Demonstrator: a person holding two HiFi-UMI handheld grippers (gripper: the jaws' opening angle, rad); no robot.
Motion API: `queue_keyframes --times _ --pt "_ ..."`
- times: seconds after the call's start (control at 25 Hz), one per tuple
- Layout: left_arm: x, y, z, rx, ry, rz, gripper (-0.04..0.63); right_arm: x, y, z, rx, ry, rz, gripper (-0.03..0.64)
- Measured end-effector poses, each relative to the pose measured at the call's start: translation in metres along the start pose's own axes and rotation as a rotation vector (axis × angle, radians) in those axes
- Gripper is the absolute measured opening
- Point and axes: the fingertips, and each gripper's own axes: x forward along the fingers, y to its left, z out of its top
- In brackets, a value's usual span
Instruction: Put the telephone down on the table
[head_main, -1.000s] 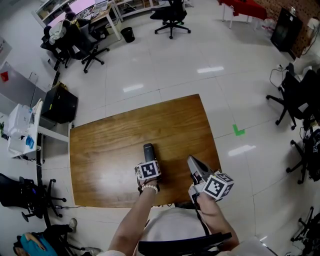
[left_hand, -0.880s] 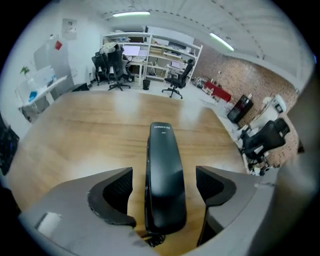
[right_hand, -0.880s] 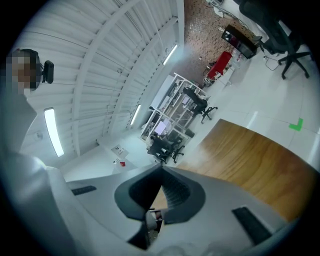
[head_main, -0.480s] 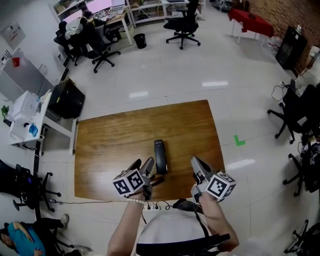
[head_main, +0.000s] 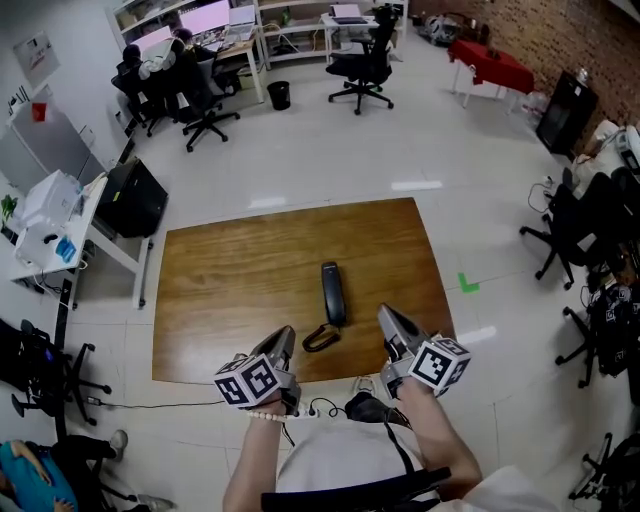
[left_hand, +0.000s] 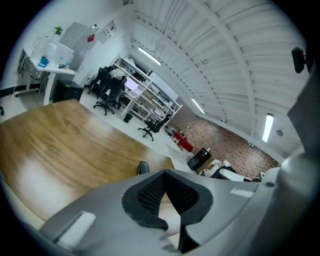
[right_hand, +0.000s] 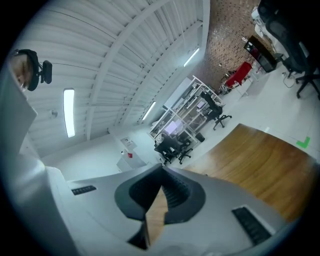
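Observation:
The black telephone handset (head_main: 332, 292) lies flat on the wooden table (head_main: 230, 270), its coiled cord (head_main: 320, 338) curling toward the front edge. My left gripper (head_main: 287, 336) hovers above the front edge, left of the cord and clear of the phone. Its jaws are closing, and the tips meet with nothing between them. In the left gripper view the gripper (left_hand: 164, 173) points over the table (left_hand: 60, 135), and the handset (left_hand: 143, 167) peeks out just past the tips. My right gripper (head_main: 384, 316) is shut and empty to the right of the phone. In its own view the right gripper (right_hand: 161, 169) points across the table (right_hand: 260, 155).
A power strip (head_main: 318, 408) lies on the floor below the table's front edge. A black box (head_main: 130, 198) and a white desk (head_main: 60, 235) stand left of the table. Office chairs (head_main: 360, 60) stand farther back, with more at the right. A green mark (head_main: 467, 284) is on the floor.
The left gripper let go of the handset, pulled up and back toward the person, then shut. The phone now lies free on the table. The right gripper shifted slightly.

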Motion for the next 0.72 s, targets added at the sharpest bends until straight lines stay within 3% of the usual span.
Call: queue_keyframes --times 0.16,0.48,0.72 --pt "-0.040 -0.003 -0.004 0.064 -0.020 -0.022 0.008 -0.015 0.038 -0.026 -0.015 0.004 0.010 0.003" --pt "-0.128 0.009 -0.020 0.155 -0.047 -0.023 0.002 -0.067 0.098 -0.125 -0.042 0.084 -0.026 0.003" --pt "-0.158 -0.019 -0.063 0.168 -0.003 -0.087 0.000 -0.110 0.125 -0.144 -0.084 0.099 -0.057 0.003"
